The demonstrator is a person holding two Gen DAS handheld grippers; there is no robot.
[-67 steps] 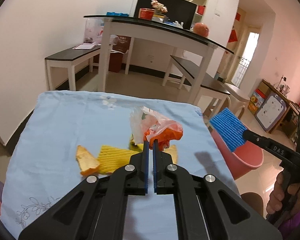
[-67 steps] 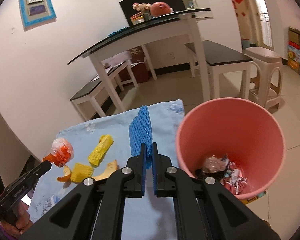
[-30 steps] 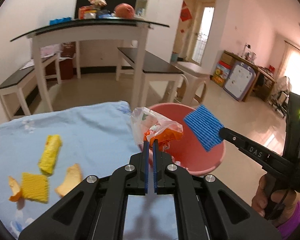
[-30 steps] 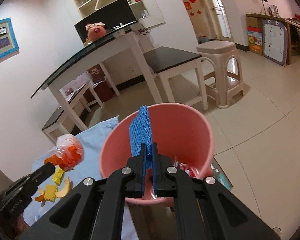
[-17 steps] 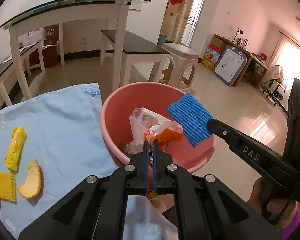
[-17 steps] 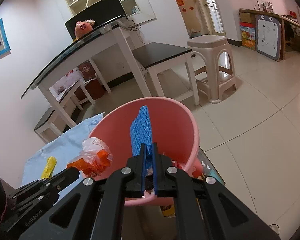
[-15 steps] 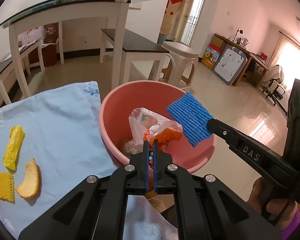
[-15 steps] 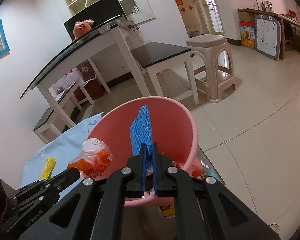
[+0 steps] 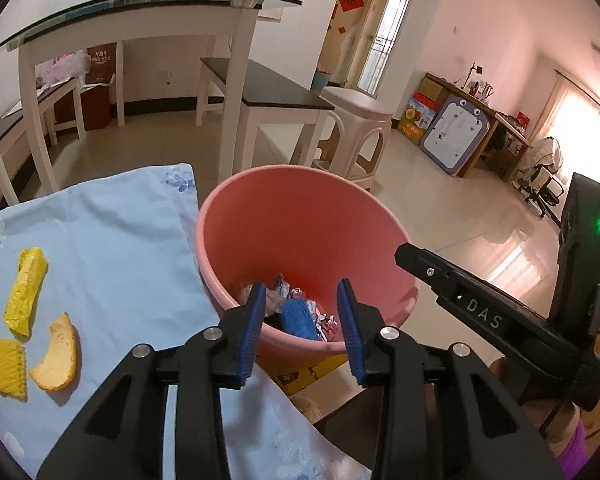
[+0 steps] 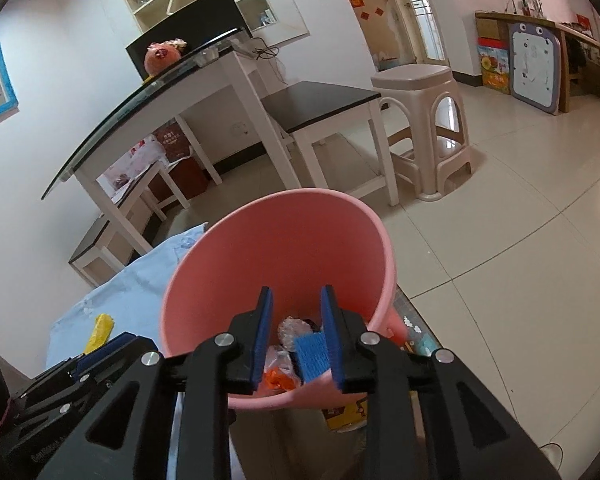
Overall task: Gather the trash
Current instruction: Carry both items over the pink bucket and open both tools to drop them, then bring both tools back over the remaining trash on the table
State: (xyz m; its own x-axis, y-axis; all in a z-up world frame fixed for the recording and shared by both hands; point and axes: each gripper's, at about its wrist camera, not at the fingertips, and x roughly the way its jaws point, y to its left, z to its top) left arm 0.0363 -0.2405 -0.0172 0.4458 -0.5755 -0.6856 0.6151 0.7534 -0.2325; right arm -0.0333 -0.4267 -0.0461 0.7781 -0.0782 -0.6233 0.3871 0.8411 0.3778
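Both grippers hang open and empty over the pink bin, which also shows in the right wrist view. My left gripper frames the bin's near rim. My right gripper is above the bin's inside. The blue foam net lies in the bin among wrappers and shows in the right wrist view beside the orange plastic bag. On the blue cloth lie a yellow wrapper, a yellow foam net and a peel.
The bin stands on the floor against the cloth-covered table's right edge. A beige plastic stool, a dark-topped bench and a glass-topped table stand behind it. Tiled floor spreads to the right.
Both grippers have opened. The blue foam net and the orange plastic bag have dropped from them into the pink bin.
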